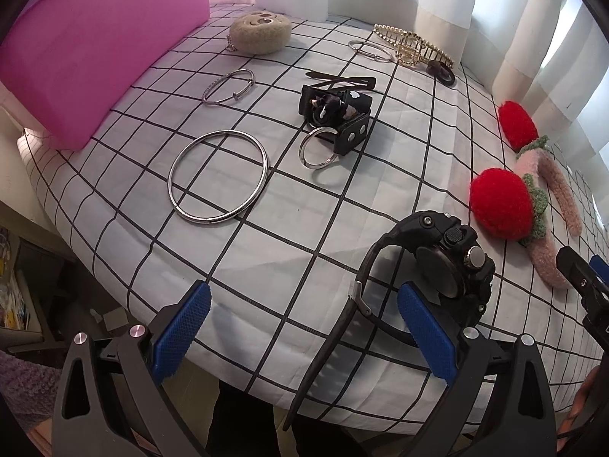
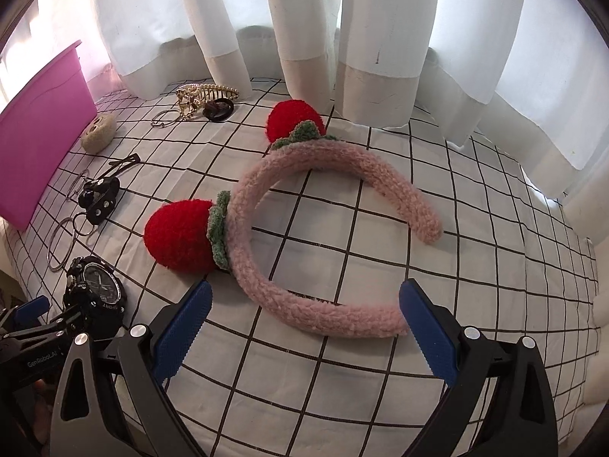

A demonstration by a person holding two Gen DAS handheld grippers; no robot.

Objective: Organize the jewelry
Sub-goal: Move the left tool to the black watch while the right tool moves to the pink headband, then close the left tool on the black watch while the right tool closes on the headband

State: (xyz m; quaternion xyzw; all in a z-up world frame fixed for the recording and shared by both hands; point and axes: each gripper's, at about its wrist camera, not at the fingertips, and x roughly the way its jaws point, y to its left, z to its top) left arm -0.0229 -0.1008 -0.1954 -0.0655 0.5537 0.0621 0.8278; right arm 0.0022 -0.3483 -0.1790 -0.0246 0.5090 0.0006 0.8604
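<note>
My left gripper (image 1: pixel 304 327) is open near the table's front edge. A black watch (image 1: pixel 449 266) stands on its side against the right finger (image 1: pixel 426 335), its strap hanging between the jaws. A large silver bangle (image 1: pixel 217 175), a thin bangle (image 1: pixel 228 85), a key ring on a black strap (image 1: pixel 335 122), a gold hair claw (image 1: pixel 411 47) and a pink bin (image 1: pixel 95 45) lie ahead. My right gripper (image 2: pixel 304 323) is open, its jaws on either side of the near end of a pink fuzzy headband (image 2: pixel 266 236) with red strawberry ears (image 2: pixel 179 240).
The table has a white cloth with a black grid (image 1: pixel 304 228). White curtains (image 2: pixel 304 38) hang behind it. A beige plush charm (image 1: pixel 260 32), black hair clips (image 1: pixel 342 82) and a dark hair tie (image 1: pixel 441 70) lie toward the back. The left gripper shows at the right wrist view's lower left (image 2: pixel 30 335).
</note>
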